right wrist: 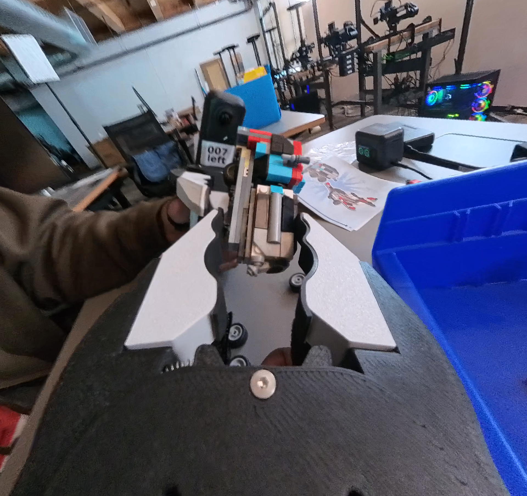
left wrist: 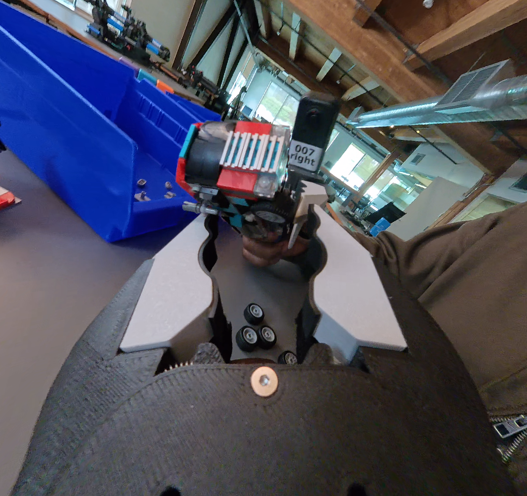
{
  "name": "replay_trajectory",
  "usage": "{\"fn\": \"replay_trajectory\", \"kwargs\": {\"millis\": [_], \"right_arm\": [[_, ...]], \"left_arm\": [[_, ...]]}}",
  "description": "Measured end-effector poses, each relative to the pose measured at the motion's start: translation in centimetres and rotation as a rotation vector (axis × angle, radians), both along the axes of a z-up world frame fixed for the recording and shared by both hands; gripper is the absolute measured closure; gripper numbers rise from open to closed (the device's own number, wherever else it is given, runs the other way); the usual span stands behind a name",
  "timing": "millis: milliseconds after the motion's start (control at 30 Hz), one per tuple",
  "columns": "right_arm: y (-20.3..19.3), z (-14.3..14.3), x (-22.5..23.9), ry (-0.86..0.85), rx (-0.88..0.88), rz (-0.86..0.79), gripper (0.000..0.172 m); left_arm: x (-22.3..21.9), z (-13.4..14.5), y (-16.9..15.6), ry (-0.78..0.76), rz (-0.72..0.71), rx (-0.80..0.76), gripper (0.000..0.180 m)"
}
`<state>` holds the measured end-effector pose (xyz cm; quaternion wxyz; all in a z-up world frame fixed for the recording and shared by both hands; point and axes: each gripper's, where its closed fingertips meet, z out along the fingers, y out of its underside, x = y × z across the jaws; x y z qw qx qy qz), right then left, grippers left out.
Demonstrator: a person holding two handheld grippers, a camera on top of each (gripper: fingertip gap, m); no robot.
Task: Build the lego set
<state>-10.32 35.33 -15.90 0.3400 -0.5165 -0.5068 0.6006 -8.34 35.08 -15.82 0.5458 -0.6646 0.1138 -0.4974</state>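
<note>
Both cameras ride just behind their own fingers, tilted up off the counter [left wrist: 42, 268]. Left view looks past its fingers [left wrist: 182, 277] at the ceiling, bin [left wrist: 85, 154] at 10 o'clock. Right view faces the benches, bin [right wrist: 456, 239] at 3. They face each other, sharing the brick model [left wrist: 236, 162] up close.

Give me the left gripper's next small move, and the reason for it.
Probably ease the left gripper forward a little, toward the wheel on the brick vehicle. Its fingers stand open with nothing between the pads. The vehicle sits just past its tips, held between the fingers of the right gripper, and loose wheels lie on the table below.
</note>
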Motion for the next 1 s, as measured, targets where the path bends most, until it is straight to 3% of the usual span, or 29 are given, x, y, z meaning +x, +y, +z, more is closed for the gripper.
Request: {"fn": "replay_trajectory", "kwargs": {"millis": [167,500,733,1000], "right_arm": [[0.5,1.4,0.5,0.074,-0.123,0.015,0.12],[2.1,1.2,0.3,0.078,-0.209,-0.055,0.121],[2.0,1.6,0.2,0.115,-0.303,-0.044,0.12],[1.2,1.7,-0.1,0.127,-0.308,-0.034,0.123]], "left_arm": [[0.3,0.5,0.3,-0.069,0.021,0.02,0.114],[-0.8,0.2,1.8,-0.135,0.175,-0.012,0.109],[-1.7,1.5,1.9,-0.386,0.226,-0.009,0.11],[-1.7,1.6,2.0,-0.415,0.247,0.001,0.108]]}}
